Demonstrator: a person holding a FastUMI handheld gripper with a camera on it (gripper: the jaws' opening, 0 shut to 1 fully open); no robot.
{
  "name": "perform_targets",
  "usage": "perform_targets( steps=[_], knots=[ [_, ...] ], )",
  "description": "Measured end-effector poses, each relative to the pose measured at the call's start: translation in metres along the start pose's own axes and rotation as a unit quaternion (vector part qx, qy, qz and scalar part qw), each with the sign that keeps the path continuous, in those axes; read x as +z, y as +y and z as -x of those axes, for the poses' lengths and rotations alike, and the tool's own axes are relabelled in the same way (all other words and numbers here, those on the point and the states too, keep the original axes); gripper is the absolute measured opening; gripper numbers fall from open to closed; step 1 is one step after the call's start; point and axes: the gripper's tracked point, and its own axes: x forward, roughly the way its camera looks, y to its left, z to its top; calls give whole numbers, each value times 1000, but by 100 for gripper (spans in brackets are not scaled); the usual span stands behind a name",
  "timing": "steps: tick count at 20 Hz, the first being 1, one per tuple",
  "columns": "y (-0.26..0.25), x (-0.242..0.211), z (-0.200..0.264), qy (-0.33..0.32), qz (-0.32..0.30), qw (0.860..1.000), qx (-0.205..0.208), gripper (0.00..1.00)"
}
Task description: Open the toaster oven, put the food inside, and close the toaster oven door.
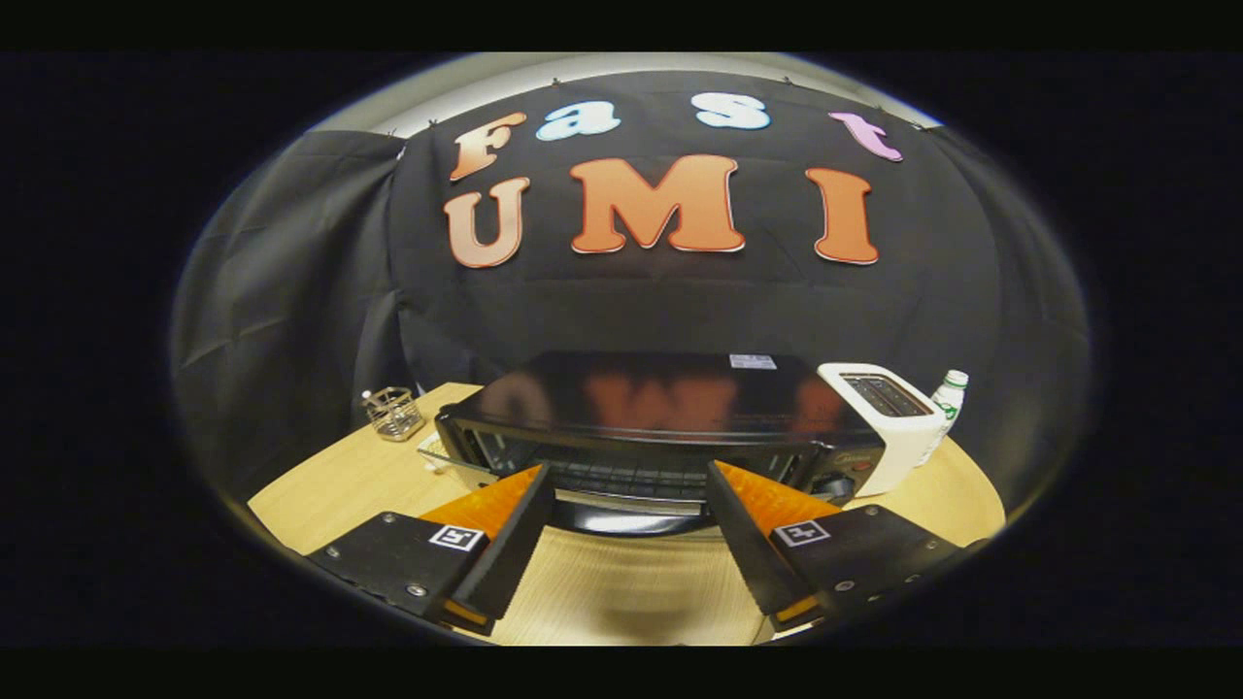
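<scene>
Tongs: the gripper (629, 485) is spread wide and pinching nothing, its fingers pointing straight at the toaster oven (660, 427).
Oven: it sits just ahead of the fingertips on the wooden table (621, 592), its front framed between them, likely so the person can line up on the door.
Door: the handle (626, 519) lies between the fingers; whether the door is ajar, I cannot tell.
Food: unclear which item it is.
Beyond-right: white toaster (889, 422), bottle (950, 396).
Beyond-left: wire holder (393, 413).
</scene>
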Motion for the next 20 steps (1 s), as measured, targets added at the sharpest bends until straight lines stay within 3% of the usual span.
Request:
perform_targets(
  steps=[5,9,13,17,20],
  knots=[
    [13,-45,20,67,-8,997,45,93],
    [24,-88,28,143,-77,984,74,93],
    [23,-119,19,192,-131,970,65,90],
    [29,-152,18,240,-116,963,51,89],
    [31,-156,13,233,-93,967,47,89]
  ],
)
